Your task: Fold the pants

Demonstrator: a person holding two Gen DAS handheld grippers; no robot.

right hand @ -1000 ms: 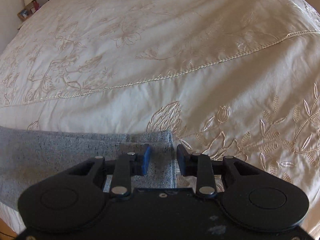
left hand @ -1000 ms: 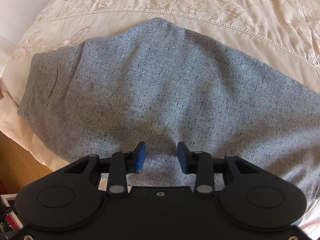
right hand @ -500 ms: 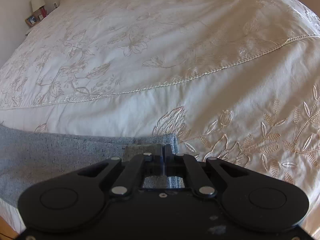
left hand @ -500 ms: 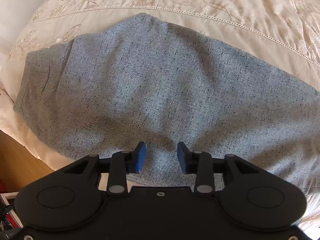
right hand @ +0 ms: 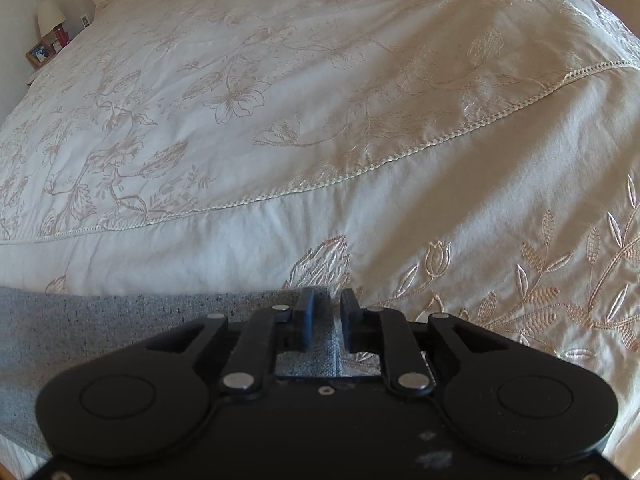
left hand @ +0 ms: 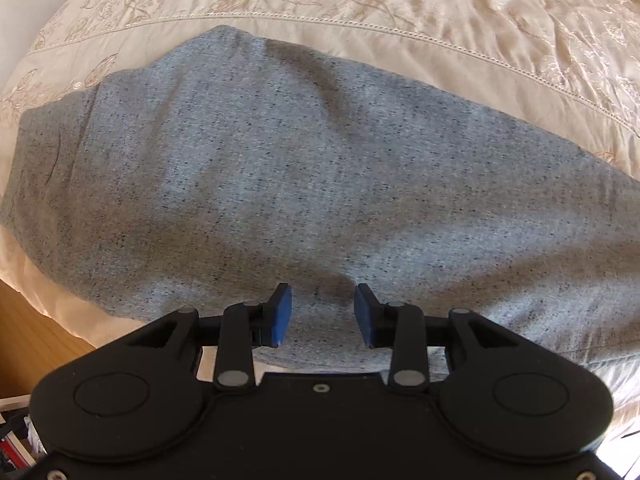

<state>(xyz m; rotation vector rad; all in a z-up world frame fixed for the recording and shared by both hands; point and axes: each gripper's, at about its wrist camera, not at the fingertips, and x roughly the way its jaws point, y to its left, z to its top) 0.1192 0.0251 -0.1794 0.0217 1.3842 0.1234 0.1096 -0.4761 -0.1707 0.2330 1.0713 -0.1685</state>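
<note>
Pants point(left hand: 304, 184), soft, light grey knit, fill mid-frame across the bedspread point(left hand: 500, 28). We see the left gripper point(left hand: 322, 314) wide open, empty; the right gripper point(right hand: 326, 314) narrowly parted astride the hem, grip unconfirmed. We recommend gripping hem corners.

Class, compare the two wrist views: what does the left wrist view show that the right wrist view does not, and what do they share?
Only the left wrist view shows the broad body of the grey pants, a strip of wooden floor, and the left claw open above the fabric. Only the right wrist view shows the lamp, the picture frame, and the right claw with a narrow gap over the pants' end. Both show the pants lying on the embroidered cream bedspread.
</note>
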